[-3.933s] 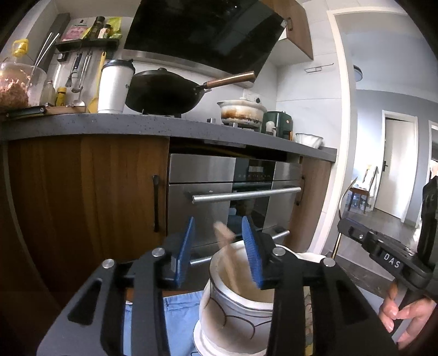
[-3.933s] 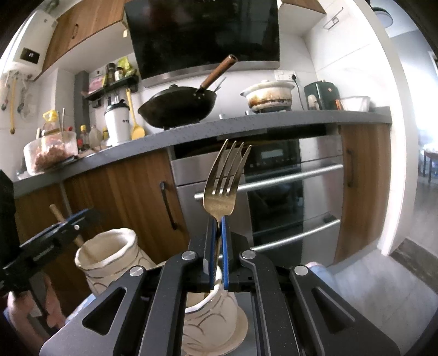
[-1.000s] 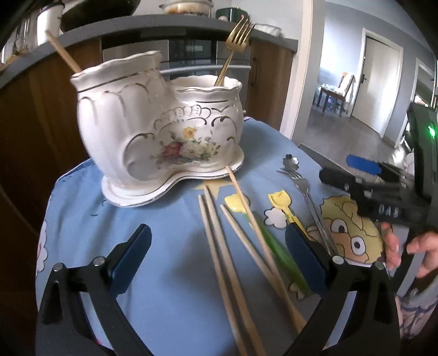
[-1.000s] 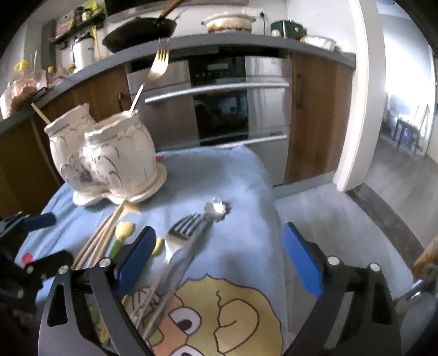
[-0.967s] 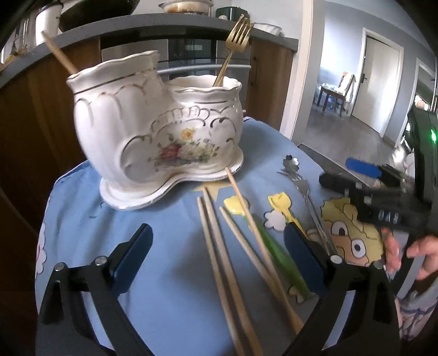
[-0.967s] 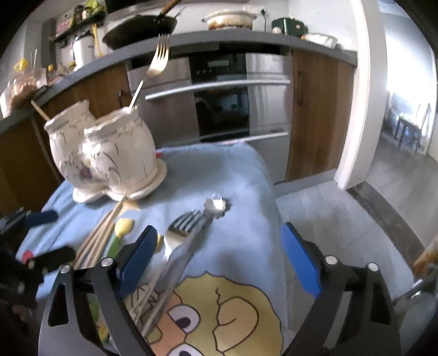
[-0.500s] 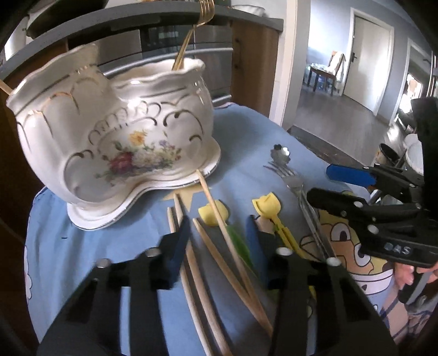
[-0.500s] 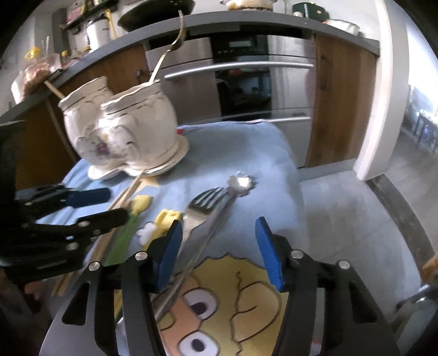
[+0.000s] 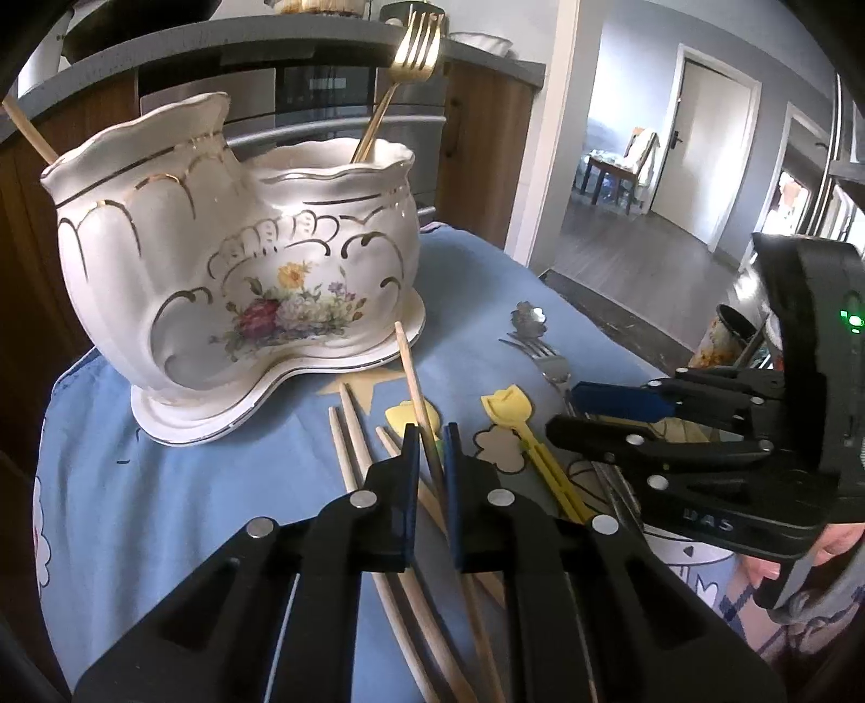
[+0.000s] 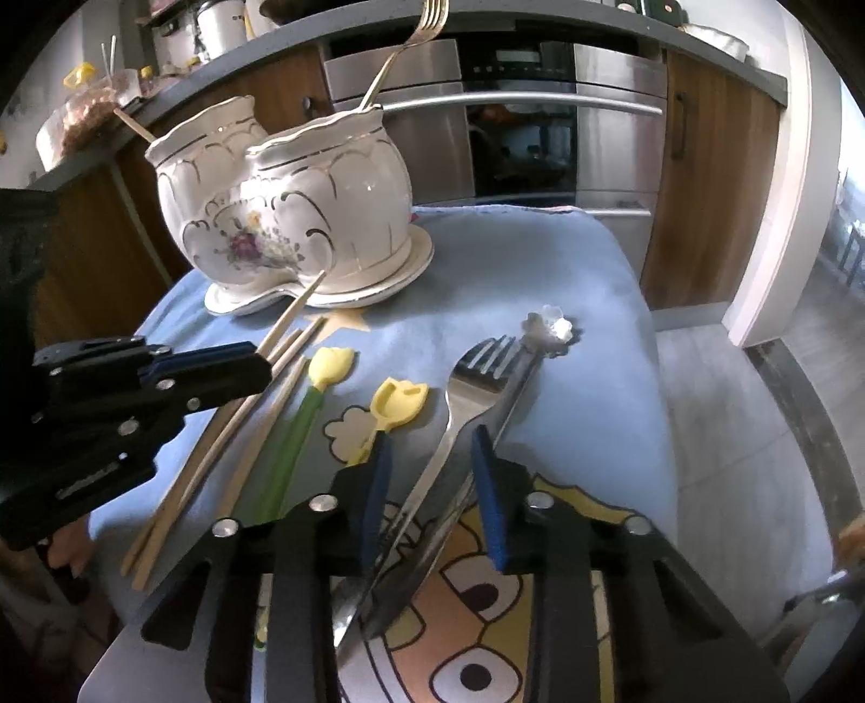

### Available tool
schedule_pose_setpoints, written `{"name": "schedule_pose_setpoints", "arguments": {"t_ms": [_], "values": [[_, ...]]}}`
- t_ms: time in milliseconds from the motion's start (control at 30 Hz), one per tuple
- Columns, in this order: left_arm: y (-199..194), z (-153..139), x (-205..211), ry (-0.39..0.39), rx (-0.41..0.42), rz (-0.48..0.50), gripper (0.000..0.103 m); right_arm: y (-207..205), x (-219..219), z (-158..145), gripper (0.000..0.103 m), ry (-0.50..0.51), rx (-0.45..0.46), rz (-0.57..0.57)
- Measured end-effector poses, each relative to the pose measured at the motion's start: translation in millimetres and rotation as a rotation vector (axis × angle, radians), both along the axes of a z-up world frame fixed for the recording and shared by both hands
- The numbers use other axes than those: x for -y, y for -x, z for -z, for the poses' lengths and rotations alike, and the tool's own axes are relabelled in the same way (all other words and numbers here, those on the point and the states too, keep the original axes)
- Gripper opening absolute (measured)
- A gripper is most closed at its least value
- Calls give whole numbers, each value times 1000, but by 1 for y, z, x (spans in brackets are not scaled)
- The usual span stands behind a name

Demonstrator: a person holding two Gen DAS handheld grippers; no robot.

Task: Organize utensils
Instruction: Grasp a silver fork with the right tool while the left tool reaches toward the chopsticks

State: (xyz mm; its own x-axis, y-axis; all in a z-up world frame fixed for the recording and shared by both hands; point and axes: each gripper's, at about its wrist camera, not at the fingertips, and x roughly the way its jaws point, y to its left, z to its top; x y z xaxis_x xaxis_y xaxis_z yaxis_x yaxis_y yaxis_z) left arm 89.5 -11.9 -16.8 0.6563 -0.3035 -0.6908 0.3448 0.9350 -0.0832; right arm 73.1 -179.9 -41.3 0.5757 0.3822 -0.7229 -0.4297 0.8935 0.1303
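Note:
My left gripper (image 9: pixel 431 446) is shut on a wooden chopstick (image 9: pixel 411 373) whose far tip rests against the white floral holder (image 9: pixel 243 259). From the right wrist view that gripper (image 10: pixel 265 367) sits over the loose chopsticks (image 10: pixel 216 449). A gold fork (image 9: pixel 416 48) stands in the holder's right cup and one chopstick (image 9: pixel 27 130) in its left cup. My right gripper (image 10: pixel 432 459) is closing, its jaws astride the silver fork (image 10: pixel 476 367) and the flower-ended utensil (image 10: pixel 549 327); a gap still shows at the left pad.
Two yellow tulip-ended utensils (image 10: pixel 400 403) (image 10: pixel 330 362) lie between the chopsticks and the fork on the blue cartoon cloth (image 10: pixel 567 270). Oven and wooden cabinets (image 10: pixel 703 162) stand behind the table. The cloth's right edge drops to grey floor (image 10: pixel 730 432).
Both pairs of jaws have narrowed from wide open. The left pair has shut on a chopstick. The right gripper has come lower and closer over the fork handle.

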Motion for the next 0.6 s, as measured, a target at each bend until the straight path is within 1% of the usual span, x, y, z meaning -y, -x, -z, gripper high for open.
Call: {"name": "schedule_pose_setpoints", "arguments": {"t_ms": [67, 167, 200, 233, 267, 333, 400, 600], "values": [[1, 0, -1, 6, 1, 3, 9, -3, -4, 2, 26, 19, -7, 9], [2, -1, -4, 20, 2, 7, 9, -8, -5, 3, 26, 18, -11, 29], [3, -2, -5, 24, 4, 7, 9, -9, -5, 3, 20, 20, -8, 37], [4, -2, -6, 27, 5, 7, 9, -10, -3, 3, 16, 11, -8, 43], [4, -2, -8, 29, 6, 8, 9, -11, -2, 4, 15, -8, -16, 46], [5, -3, -10, 32, 9, 5, 9, -11, 2, 3, 9, -39, -22, 47], [7, -4, -15, 40, 10, 2, 9, -9, 4, 1, 5, -47, -15, 49], [16, -14, -19, 46, 43, -1, 9, 3, 9, -16, 4, -75, 47, 49]]}}
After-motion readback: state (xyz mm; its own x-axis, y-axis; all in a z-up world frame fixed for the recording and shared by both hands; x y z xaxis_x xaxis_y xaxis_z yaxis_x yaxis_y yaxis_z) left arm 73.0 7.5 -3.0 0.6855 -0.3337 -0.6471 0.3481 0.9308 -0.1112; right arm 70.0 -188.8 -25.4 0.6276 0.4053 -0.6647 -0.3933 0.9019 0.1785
